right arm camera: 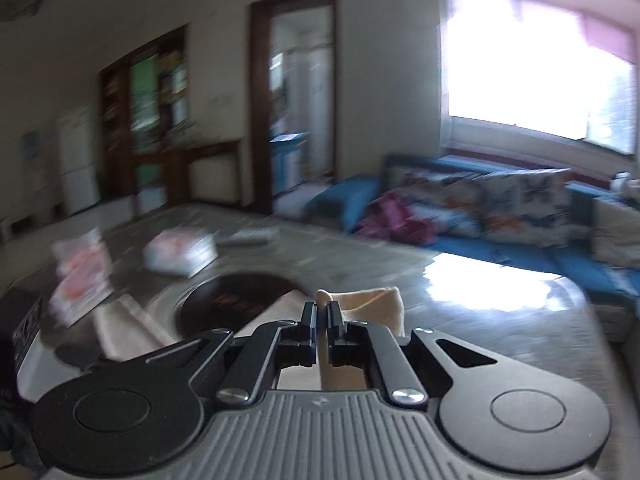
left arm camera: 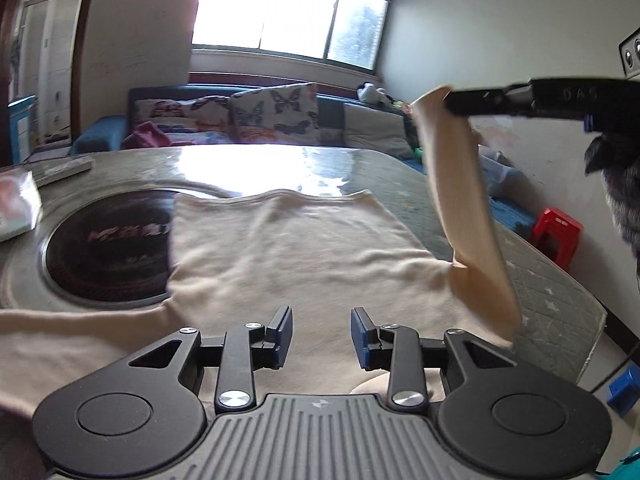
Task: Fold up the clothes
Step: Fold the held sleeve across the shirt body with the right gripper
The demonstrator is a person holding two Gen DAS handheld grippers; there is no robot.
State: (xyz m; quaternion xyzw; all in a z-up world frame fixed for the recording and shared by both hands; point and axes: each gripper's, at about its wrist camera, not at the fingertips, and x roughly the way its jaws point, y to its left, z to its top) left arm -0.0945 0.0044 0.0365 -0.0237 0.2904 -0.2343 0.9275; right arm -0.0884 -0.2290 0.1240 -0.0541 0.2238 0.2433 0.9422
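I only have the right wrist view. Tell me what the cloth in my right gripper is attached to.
Observer: In the left wrist view the right gripper holds the cuff of a sleeve, lifted off a cream shirt spread on the table.
Operator: Report the left gripper.
Observer: The left gripper is open and empty, above the near part of the shirt.
Operator: Say where the other sleeve is.
Observer: It lies flat, running off to the left along the near edge of the table.
Operator: Tell me what the shirt covers.
Observer: Its left edge overlaps the dark round cooktop set in the table.
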